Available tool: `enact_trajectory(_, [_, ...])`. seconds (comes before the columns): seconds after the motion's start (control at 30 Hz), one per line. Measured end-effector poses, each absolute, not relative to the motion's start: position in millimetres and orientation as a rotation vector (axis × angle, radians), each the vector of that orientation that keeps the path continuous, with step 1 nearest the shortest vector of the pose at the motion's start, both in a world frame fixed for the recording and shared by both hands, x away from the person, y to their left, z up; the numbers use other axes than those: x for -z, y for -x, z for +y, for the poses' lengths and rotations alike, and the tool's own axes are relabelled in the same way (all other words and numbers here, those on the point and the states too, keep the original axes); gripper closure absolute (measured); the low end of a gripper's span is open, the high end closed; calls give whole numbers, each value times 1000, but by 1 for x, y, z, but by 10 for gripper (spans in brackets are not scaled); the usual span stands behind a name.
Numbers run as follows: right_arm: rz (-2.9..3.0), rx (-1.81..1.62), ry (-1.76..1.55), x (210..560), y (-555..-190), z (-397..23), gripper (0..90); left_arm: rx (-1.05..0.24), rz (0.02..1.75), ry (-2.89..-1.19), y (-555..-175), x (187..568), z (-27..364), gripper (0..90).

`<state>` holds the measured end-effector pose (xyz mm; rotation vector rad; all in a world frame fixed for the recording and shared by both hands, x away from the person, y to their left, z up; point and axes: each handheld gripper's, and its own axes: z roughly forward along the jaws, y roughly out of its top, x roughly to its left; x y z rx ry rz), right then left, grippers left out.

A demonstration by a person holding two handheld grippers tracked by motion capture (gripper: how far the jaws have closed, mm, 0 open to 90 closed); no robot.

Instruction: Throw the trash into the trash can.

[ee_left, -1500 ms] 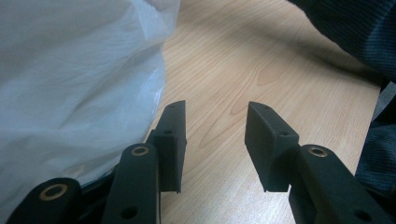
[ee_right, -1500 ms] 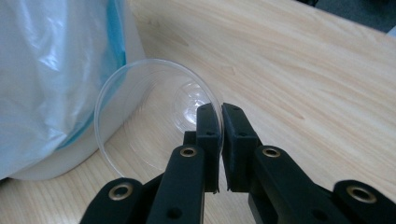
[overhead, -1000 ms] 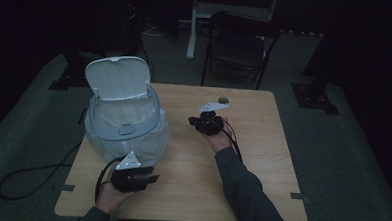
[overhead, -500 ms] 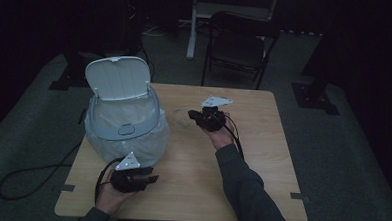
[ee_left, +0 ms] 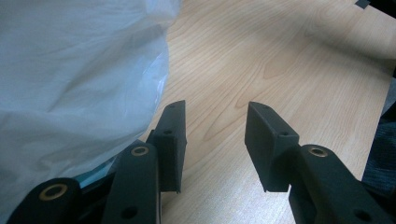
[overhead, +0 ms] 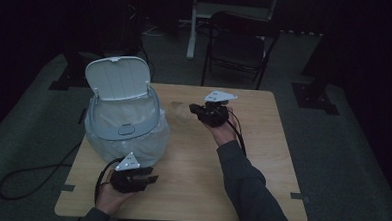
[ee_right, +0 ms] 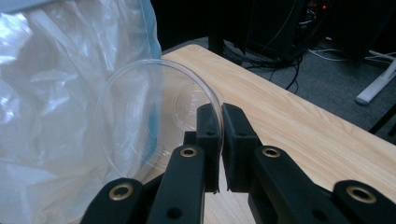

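Pinching the rim of a clear plastic bowl (ee_right: 154, 116) between nearly closed jaws, the right gripper (ee_right: 215, 140) holds the dish on edge in the air, just beside the bin liner (ee_right: 60, 116). From above, the bowl (overhead: 181, 111) is a faint glint at nine o'clock of the right gripper (overhead: 199, 112) and at three o'clock of the white pedal bin (overhead: 124, 112), whose lid (overhead: 118, 78) stands open at the wooden table's (overhead: 262, 158) ten o'clock. At the table's seven o'clock the left gripper (overhead: 148, 177) waits near the bin's base; its own camera shows the left gripper (ee_left: 215, 135) with jaws wide apart and nothing between them, beside the bagged bin.

Thin, see-through and probably very light, the bowl looks stiff at the lip but liable to flex or crack under a hard squeeze, and its smooth wall seems slippery. The rim, where the pads grip now, appears the soundest place to hold it.
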<state>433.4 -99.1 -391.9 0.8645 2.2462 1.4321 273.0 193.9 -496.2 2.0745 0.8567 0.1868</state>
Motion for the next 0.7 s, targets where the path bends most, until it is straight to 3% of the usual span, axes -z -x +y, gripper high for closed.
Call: enact_trajectory(0.7, [2213, -1524, -822, 365, -424, -105, 860, -189, 855, -2075, -273, 496, 194, 597])
